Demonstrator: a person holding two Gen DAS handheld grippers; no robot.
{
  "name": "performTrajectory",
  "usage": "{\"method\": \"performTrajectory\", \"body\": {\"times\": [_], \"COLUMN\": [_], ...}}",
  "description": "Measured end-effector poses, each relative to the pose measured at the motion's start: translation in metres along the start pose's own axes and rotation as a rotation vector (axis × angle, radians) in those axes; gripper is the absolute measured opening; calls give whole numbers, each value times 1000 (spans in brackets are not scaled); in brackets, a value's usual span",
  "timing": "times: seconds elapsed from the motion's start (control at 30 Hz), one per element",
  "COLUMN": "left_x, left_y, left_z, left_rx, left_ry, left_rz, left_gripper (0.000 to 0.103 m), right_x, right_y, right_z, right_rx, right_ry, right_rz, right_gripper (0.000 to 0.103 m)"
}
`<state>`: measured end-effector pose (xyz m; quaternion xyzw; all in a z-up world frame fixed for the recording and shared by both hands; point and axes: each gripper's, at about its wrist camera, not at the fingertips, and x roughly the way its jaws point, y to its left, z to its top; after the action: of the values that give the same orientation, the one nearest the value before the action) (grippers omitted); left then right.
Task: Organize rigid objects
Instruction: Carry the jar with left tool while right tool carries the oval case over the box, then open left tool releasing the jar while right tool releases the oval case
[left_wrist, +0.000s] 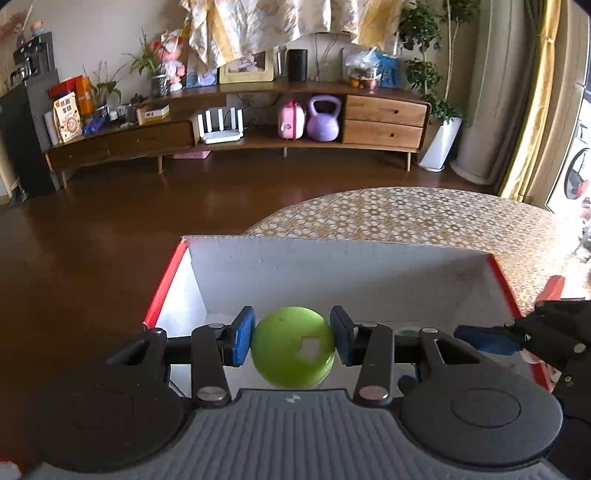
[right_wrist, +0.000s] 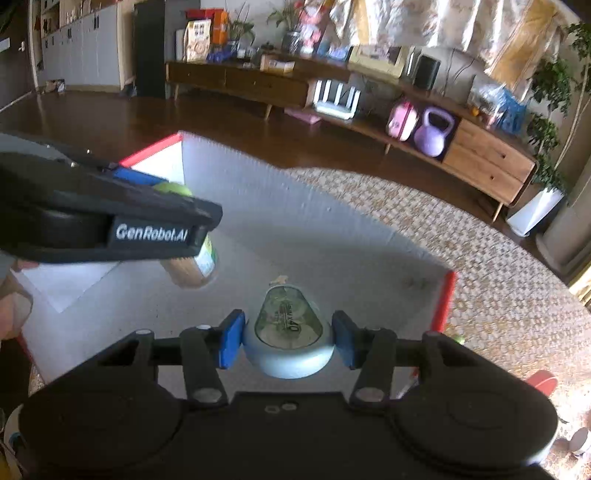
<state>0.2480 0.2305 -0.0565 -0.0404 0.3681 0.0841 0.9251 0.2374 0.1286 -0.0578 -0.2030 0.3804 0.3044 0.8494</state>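
My left gripper (left_wrist: 292, 341) is shut on a green-lidded toothpick jar (left_wrist: 292, 347) and holds it over the white box with red edges (left_wrist: 332, 273). In the right wrist view the jar (right_wrist: 199, 264) hangs below the left gripper's black body (right_wrist: 110, 218), above the box floor (right_wrist: 295, 229). My right gripper (right_wrist: 288, 339) is shut on a pale blue correction-tape dispenser (right_wrist: 288, 332) with a clear window, held inside the box near its right side. The right gripper's blue pad (left_wrist: 484, 338) shows at the right edge of the left wrist view.
The box sits on a round table with a patterned cloth (left_wrist: 406, 214). A red object (right_wrist: 543, 380) lies on the table at the right of the box. Beyond is a brown floor and a long wooden sideboard (left_wrist: 240, 133) with a purple kettlebell (left_wrist: 323, 118).
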Motion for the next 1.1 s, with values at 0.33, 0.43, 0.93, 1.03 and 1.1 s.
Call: {"method": "performTrajectory", "body": {"times": [0.33, 0.43, 0.93, 1.03, 1.1], "left_x": [21, 23, 12, 7, 3], "left_y": [15, 16, -5, -5, -6], "left_z": [-9, -11, -10, -15, -17], "left_rx": [-28, -22, 133, 135, 142], "left_ry": [67, 111, 257, 279, 294], "left_rz": [-17, -31, -41, -45, -46], "left_gripper": [43, 43, 44, 44, 44], "right_x": [19, 24, -4, -18, -28], "right_y": [7, 7, -1, -5, -6], "right_z": [3, 4, 4, 1, -2], "right_rx": [-37, -36, -35, -31, -28], "right_ry": [97, 127, 74, 55, 46], "right_rz": [17, 24, 66, 75, 79], "right_gripper": [51, 51, 62, 63, 63]}}
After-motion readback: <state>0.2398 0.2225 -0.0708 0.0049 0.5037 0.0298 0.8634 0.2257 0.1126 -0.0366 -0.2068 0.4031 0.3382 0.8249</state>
